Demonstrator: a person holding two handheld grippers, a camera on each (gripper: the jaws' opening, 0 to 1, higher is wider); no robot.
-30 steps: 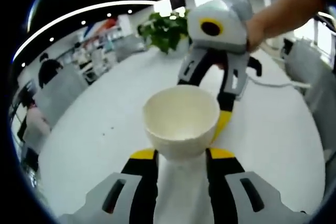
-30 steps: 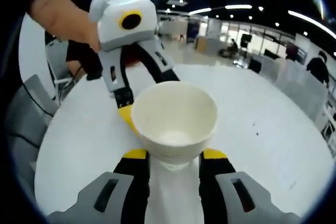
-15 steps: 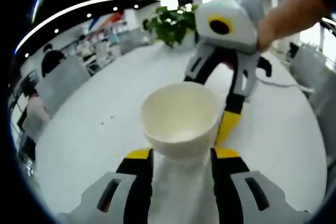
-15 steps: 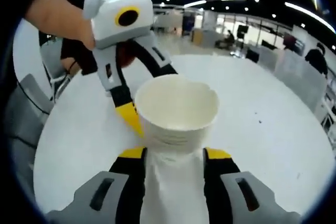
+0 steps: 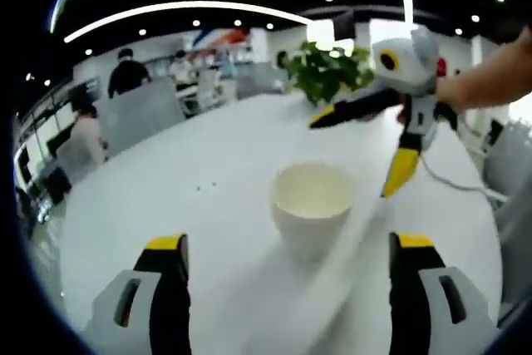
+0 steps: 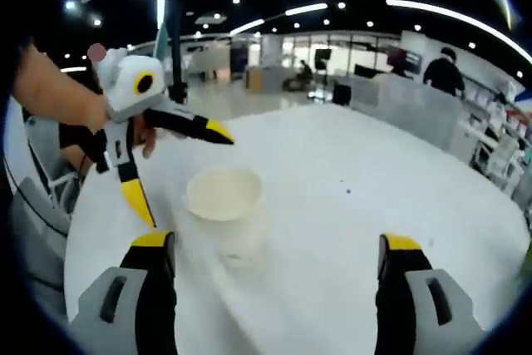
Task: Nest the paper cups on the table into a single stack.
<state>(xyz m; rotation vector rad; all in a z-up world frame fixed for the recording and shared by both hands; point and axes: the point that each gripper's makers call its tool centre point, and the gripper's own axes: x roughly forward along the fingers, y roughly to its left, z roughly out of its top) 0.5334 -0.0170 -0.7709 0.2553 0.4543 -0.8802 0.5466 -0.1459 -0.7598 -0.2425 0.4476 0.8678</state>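
A stack of nested white paper cups point(image 5: 312, 201) stands upright on the round white table point(image 5: 191, 205), its open mouth facing up and its lower part blurred. My left gripper point(image 5: 289, 245) is open, with its jaws wide on either side of the stack and apart from it. The right gripper point(image 5: 360, 144) hangs beyond the cups, held by a hand, its yellow-tipped jaws spread. In the right gripper view the same stack point(image 6: 224, 197) stands ahead of my open right gripper point(image 6: 276, 244), and the left gripper point(image 6: 177, 165) hovers open behind it.
A green potted plant point(image 5: 326, 72) stands at the table's far edge, and a white cable point(image 5: 453, 189) trails across the right side. Grey chairs point(image 6: 33, 230) ring the table. People stand in the office background.
Both grippers have opened and let go of the cup stack, then drawn back. The stack now stands free on the table, farther from both cameras.
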